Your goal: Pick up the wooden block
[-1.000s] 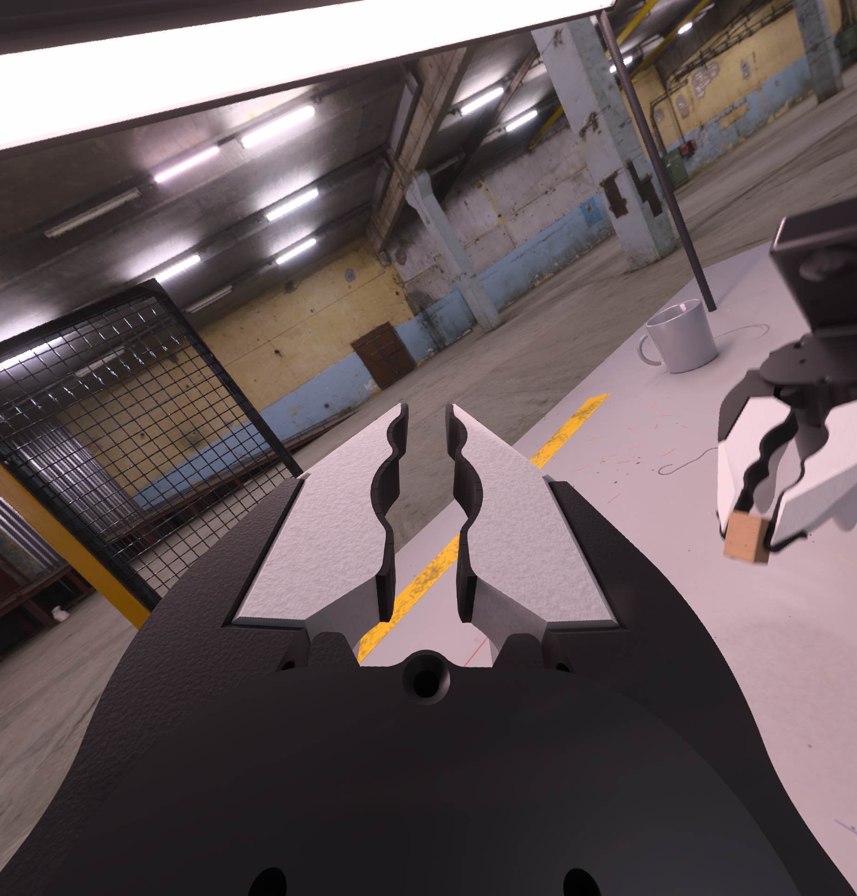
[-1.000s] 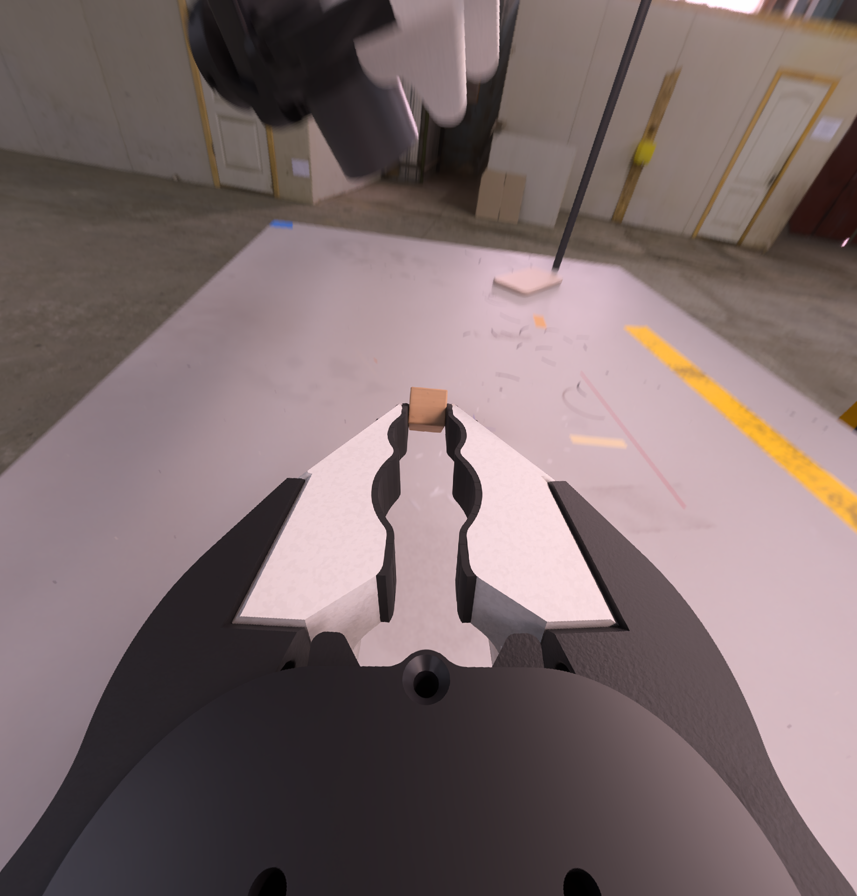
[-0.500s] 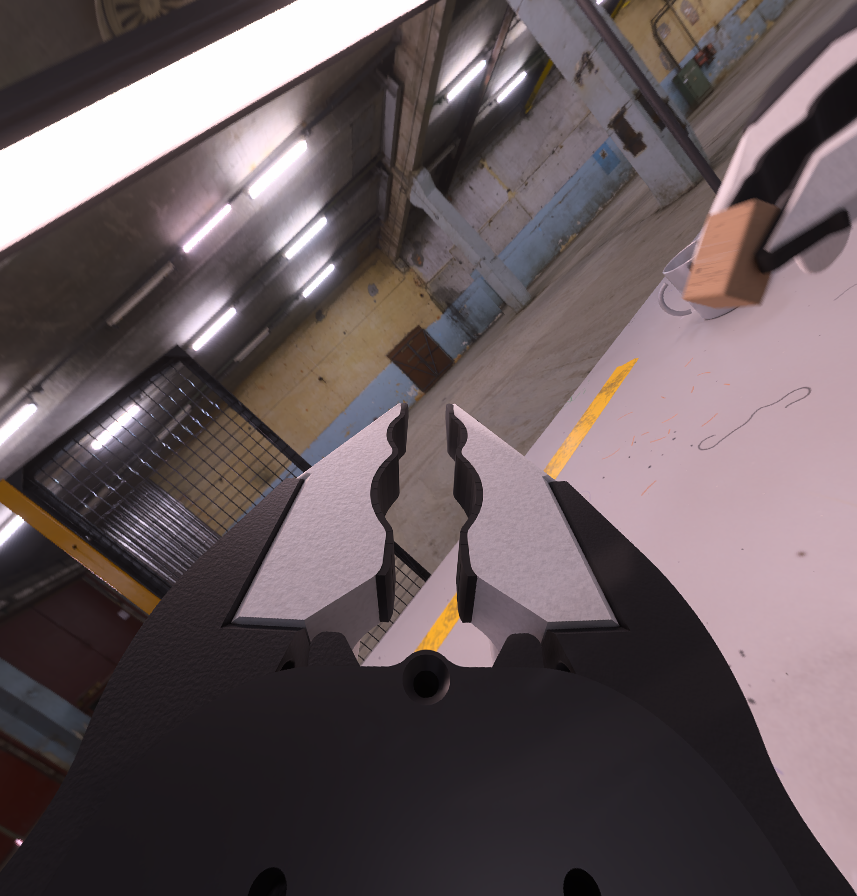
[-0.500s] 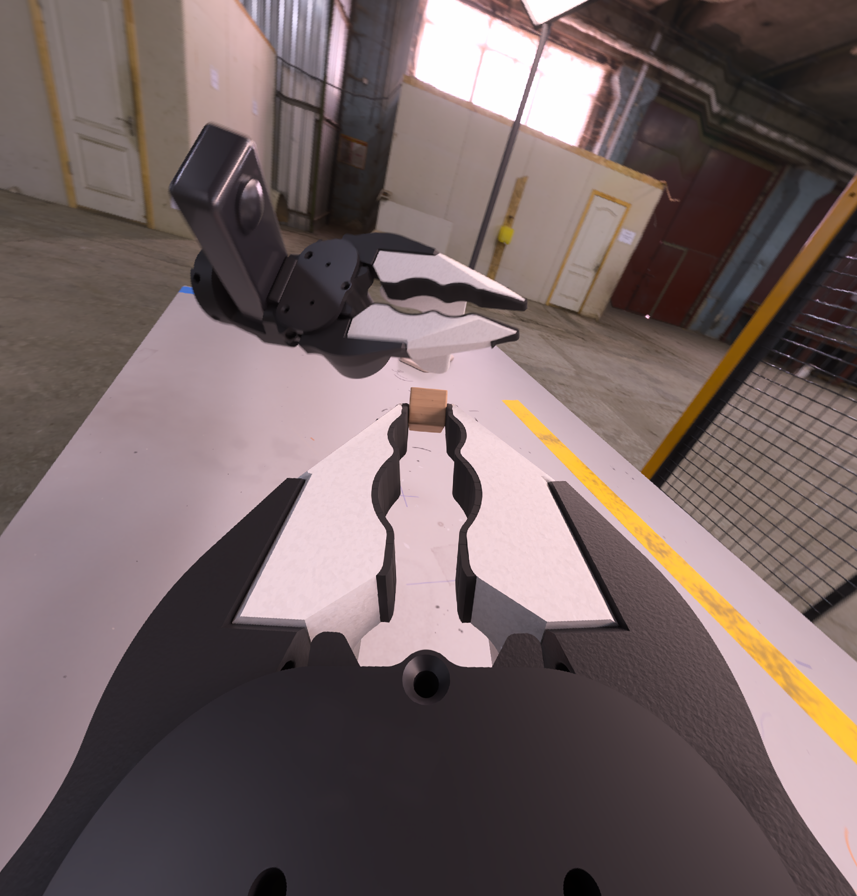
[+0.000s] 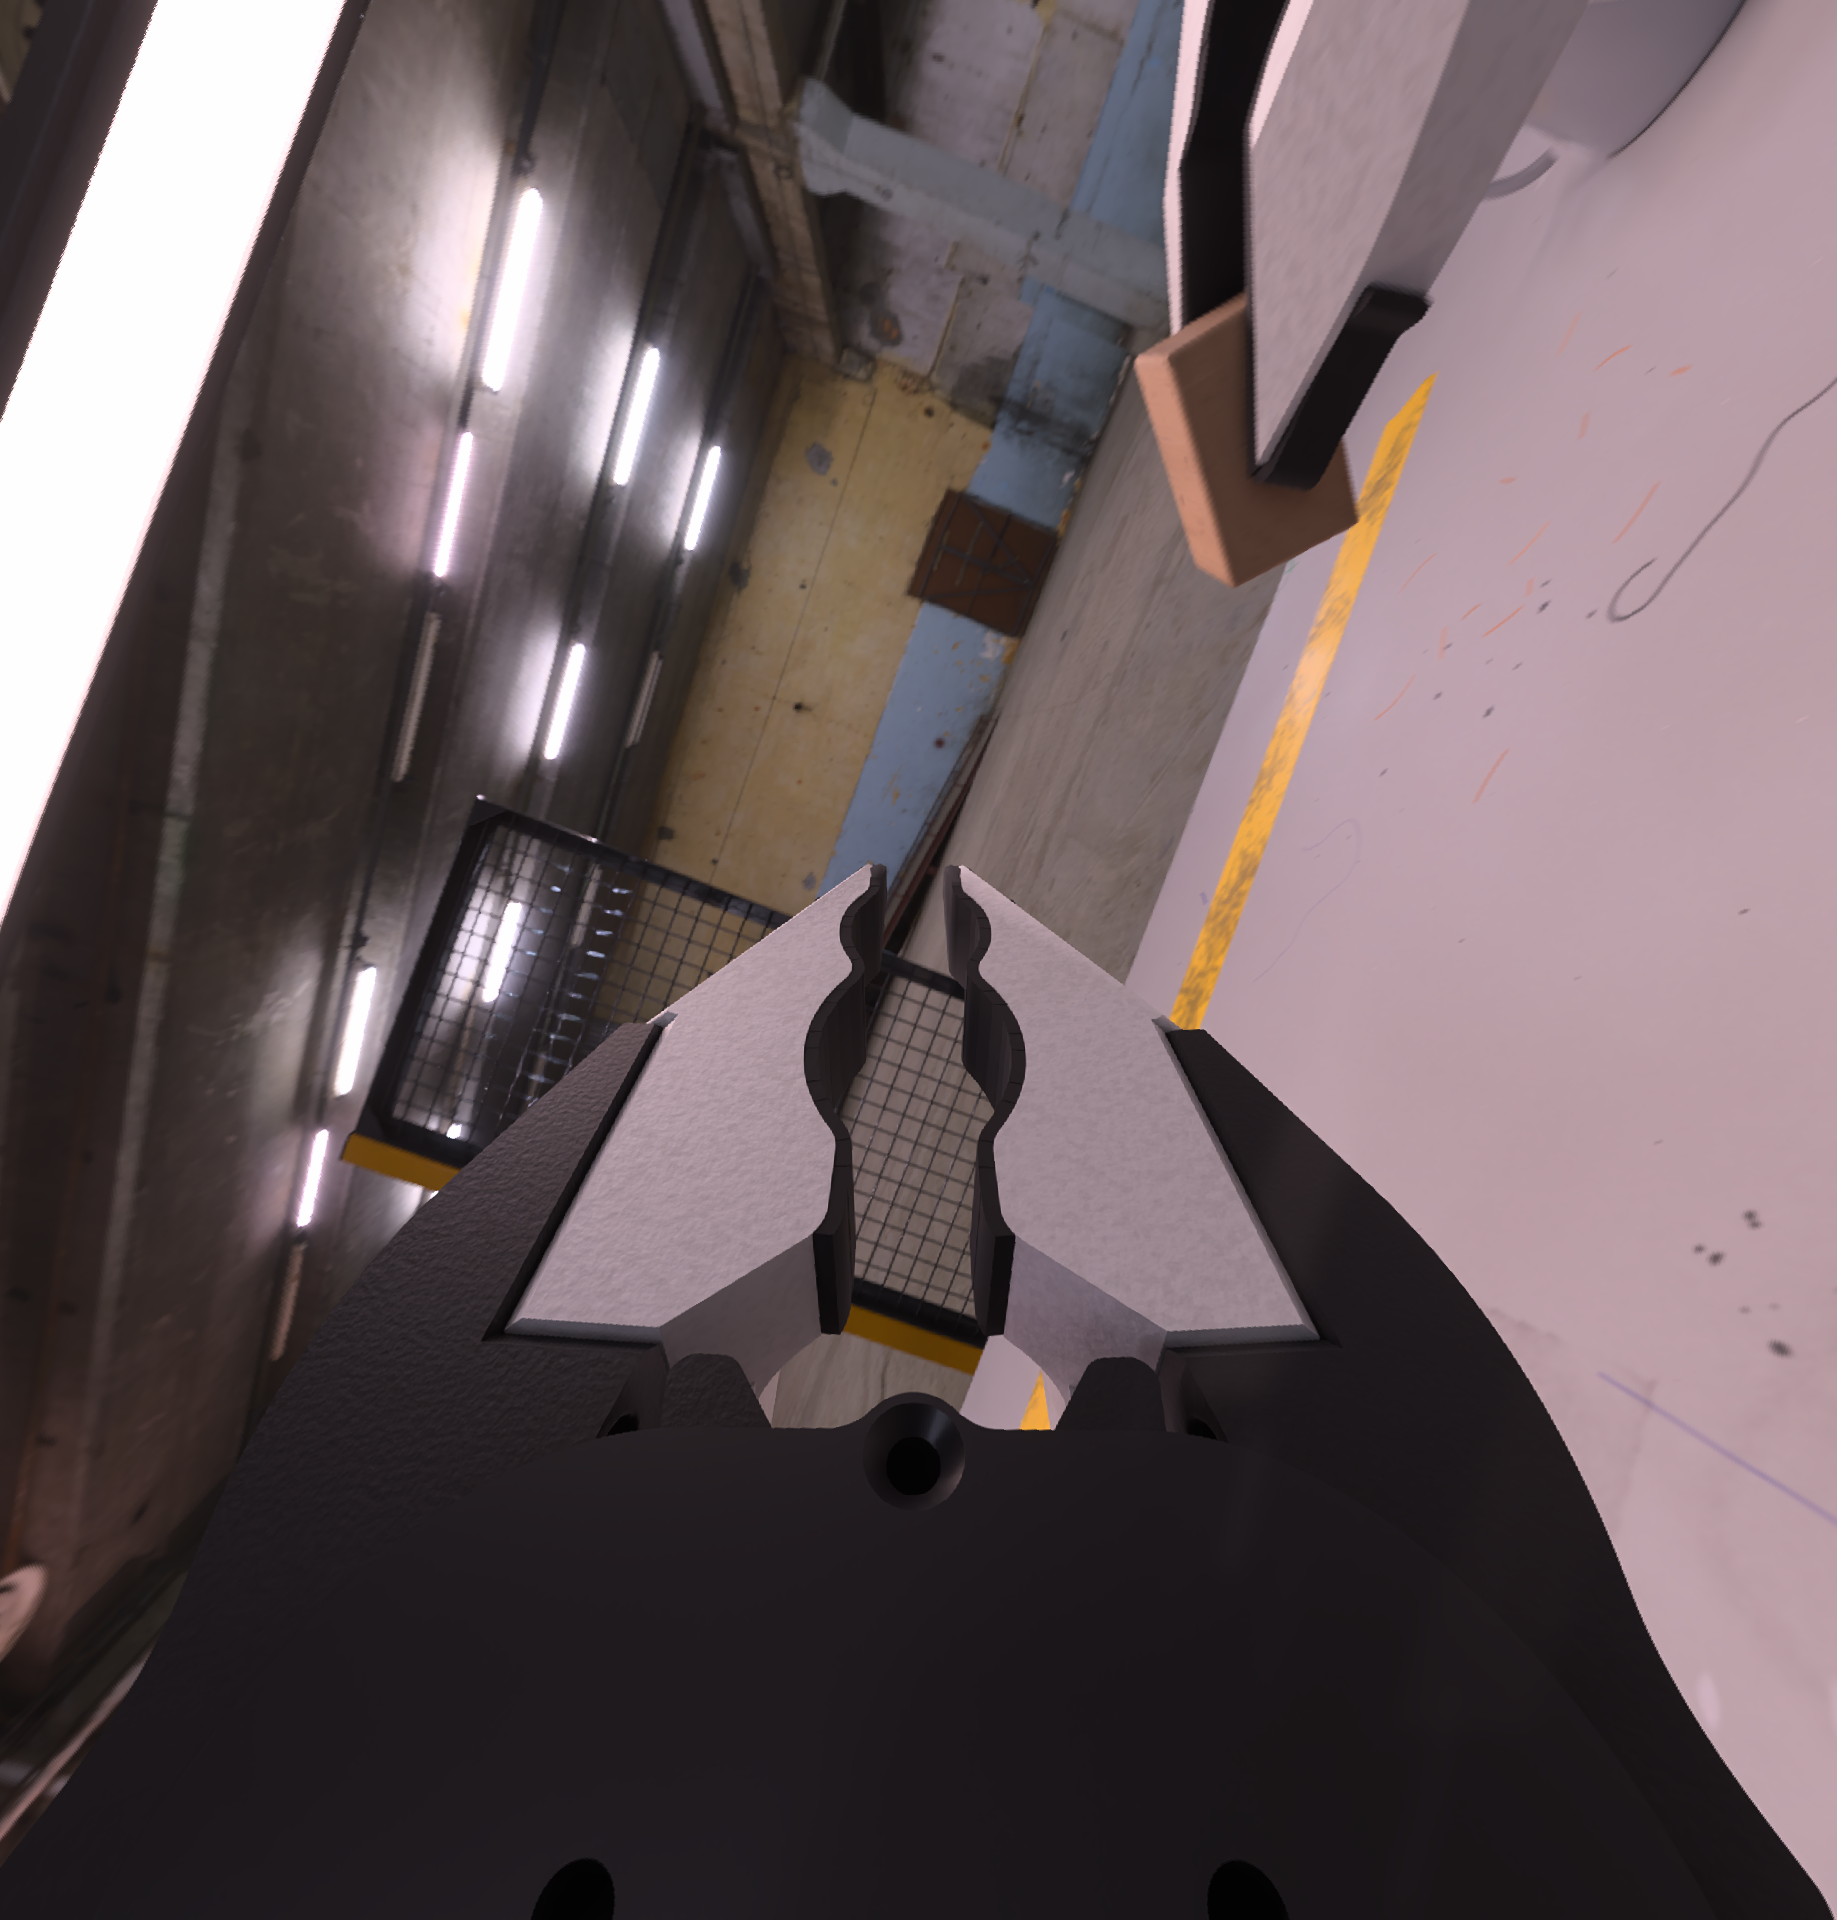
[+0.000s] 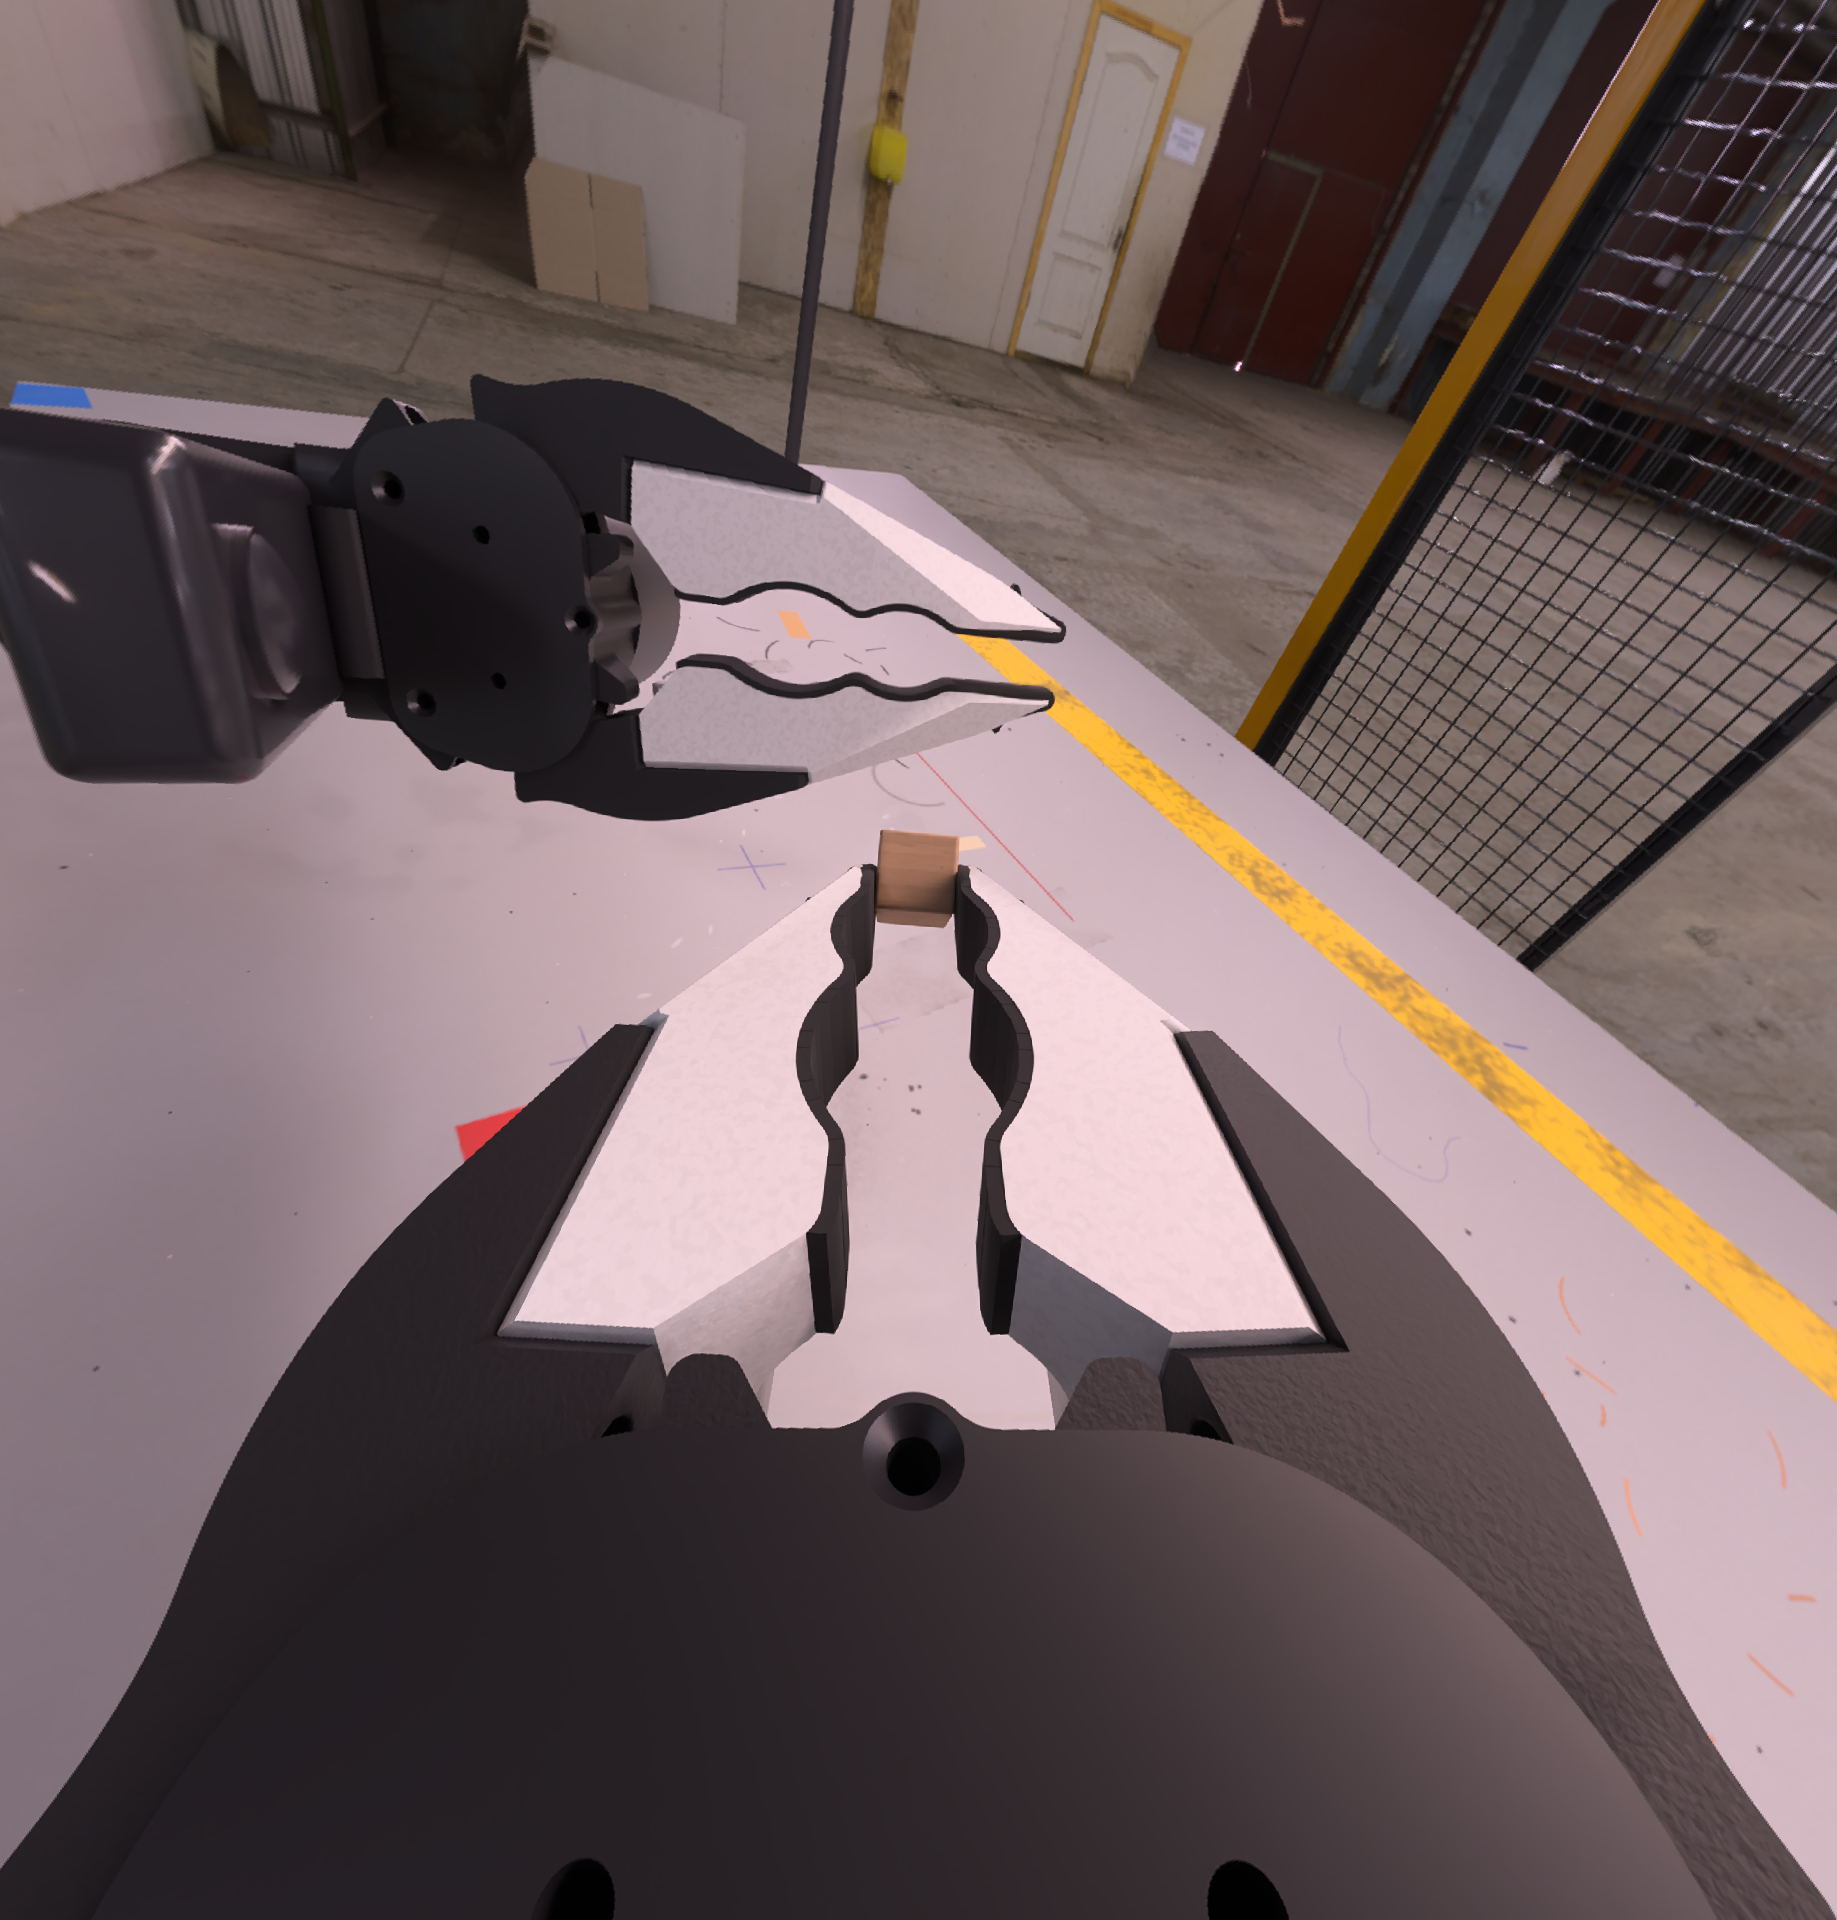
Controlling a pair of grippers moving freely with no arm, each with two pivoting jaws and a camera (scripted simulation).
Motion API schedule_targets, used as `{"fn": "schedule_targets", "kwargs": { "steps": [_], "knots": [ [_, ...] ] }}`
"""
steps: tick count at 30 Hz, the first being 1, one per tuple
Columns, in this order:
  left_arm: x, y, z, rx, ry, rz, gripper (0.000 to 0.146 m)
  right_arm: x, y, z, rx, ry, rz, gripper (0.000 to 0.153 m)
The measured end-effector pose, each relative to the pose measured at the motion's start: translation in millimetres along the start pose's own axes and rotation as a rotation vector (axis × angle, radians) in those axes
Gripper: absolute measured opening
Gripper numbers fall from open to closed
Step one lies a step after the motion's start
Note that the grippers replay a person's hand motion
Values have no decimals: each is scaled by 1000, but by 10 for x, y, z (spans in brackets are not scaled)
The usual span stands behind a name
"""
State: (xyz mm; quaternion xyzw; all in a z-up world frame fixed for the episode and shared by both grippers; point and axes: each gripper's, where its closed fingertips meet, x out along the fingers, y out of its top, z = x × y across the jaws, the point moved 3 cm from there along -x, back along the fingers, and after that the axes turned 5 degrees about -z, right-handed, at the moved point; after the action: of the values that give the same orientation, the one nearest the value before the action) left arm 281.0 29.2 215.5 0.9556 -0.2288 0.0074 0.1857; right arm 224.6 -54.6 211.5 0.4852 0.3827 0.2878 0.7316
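A pale scuffed surface [image 6: 270,1039] carries a yellow stripe [image 6: 1413,997] along its right edge. Right of it stands a black wire-mesh fence [image 6: 1620,520] with a yellow post [image 6: 1465,343]. Beyond lies a grey concrete floor [image 6: 270,291], and far off are a cream door [image 6: 1101,177] and dark red doors [image 6: 1298,177]. Long ceiling strip lights [image 5: 509,281] glow above yellow-and-blue walls [image 5: 820,623].
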Motion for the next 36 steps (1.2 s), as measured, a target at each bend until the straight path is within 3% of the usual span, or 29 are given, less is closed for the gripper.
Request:
{"fn": "schedule_targets", "kwargs": {
  "steps": [4, 8, 12, 17, 22, 29, 33, 36],
  "knots": [
    [18, 19, 71, 67, -5, -18, 11, -17, -24, 9, 34, 32, 20, 14],
    [3, 23, 54, 163, 29, -64, 12, -59, 44, -51, 117, 186, 153, 14],
    [-39, 87, 12, 122, 26, -23, 12, -117, 101, -81, 156, 279, 238, 14],
    [-66, 119, -5, 49, -3, 21, 12, -128, 122, -100, 155, 282, 229, 14],
    [-66, 109, -11, -50, -41, 63, 11, -101, 74, -93, 278, 394, 251, 14],
    [-97, -221, -240, -89, -8, -24, 12, 232, -512, -214, 363, 633, -94, 14],
    [-194, -356, -431, -148, 27, -28, 11, 471, -788, -487, 464, 965, -271, 14],
    [-255, -416, -522, -162, 47, -29, 11, 678, -956, -641, 497, 1116, -404, 14]
  ]
}}
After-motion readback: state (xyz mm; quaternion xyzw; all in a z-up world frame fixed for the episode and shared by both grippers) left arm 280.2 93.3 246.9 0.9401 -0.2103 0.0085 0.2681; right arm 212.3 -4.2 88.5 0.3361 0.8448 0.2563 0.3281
